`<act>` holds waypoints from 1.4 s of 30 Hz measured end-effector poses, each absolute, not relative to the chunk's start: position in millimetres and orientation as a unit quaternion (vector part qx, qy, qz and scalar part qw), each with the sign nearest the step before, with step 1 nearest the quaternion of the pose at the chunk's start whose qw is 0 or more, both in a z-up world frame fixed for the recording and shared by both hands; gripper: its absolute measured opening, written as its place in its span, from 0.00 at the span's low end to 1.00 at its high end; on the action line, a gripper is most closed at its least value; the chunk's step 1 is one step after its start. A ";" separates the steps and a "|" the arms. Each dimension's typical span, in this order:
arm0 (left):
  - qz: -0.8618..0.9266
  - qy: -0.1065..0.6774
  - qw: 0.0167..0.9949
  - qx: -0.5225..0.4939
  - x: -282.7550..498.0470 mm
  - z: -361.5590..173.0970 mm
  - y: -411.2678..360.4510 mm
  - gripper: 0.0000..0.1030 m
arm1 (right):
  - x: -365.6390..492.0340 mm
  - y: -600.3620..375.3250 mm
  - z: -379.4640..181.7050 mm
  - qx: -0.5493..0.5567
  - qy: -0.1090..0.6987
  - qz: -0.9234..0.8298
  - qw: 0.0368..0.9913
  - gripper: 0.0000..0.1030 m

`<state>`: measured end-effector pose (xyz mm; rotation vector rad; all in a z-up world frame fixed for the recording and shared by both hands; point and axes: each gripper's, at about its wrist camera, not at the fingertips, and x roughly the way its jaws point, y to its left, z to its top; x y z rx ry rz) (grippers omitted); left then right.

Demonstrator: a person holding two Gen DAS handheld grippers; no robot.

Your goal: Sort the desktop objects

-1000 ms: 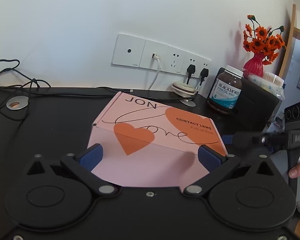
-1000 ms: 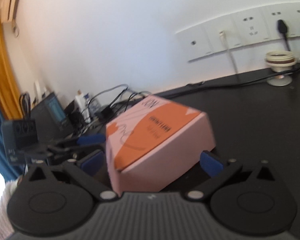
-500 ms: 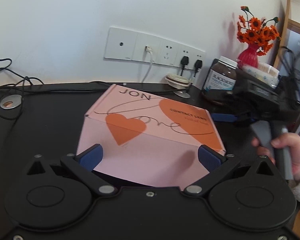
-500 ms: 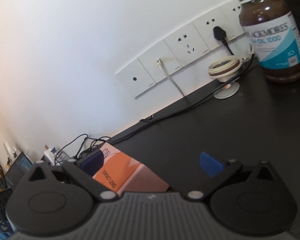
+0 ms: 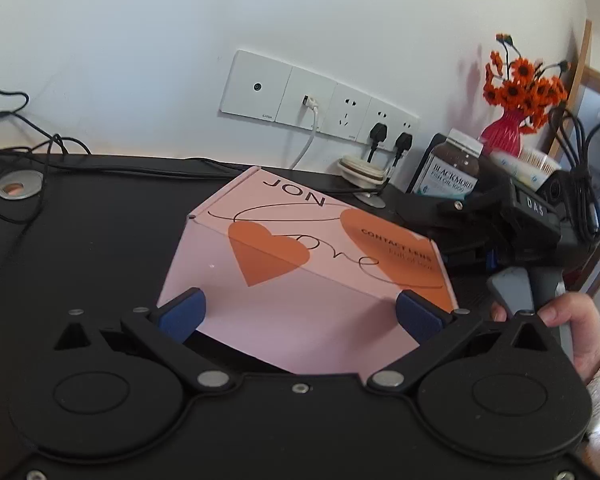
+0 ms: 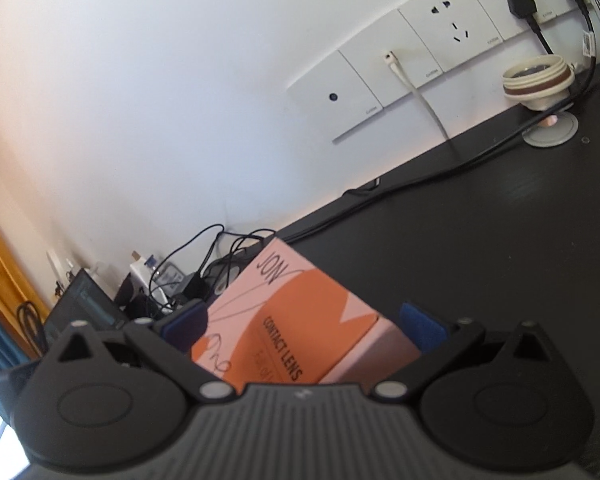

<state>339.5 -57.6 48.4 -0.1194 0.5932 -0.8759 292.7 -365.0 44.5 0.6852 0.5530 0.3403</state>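
Pink box [image 5: 300, 264] with orange hearts lay on the black desk [image 5: 80, 240], in front of the wall sockets [image 5: 320, 108]. Left gripper [image 5: 300, 312] stood at the box's near side, fingers wide, blue pads [image 5: 182, 312] flanking that side; contact not clear. Right gripper [image 6: 304, 324] was at the box's right end, fingers wide with the box corner between them. A hand [image 5: 576, 328] gripped its handle. Brown bottle [image 5: 454, 168] and red vase [image 5: 500, 132] stood right of the sockets, behind the box.
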 end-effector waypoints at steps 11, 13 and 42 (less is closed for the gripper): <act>-0.438 0.273 0.856 -0.045 341.5 47.9 -68.6 1.00 | 284.1 -355.8 43.2 0.342 0.295 0.199 0.870 0.99; -0.436 0.277 0.855 -0.047 341.5 48.2 -69.7 1.00 | 284.0 -358.6 41.6 0.355 0.295 0.202 0.864 1.00; -0.441 0.279 0.852 -0.036 337.9 50.2 -71.6 1.00 | 279.2 -348.8 44.5 0.379 0.290 0.225 0.849 1.00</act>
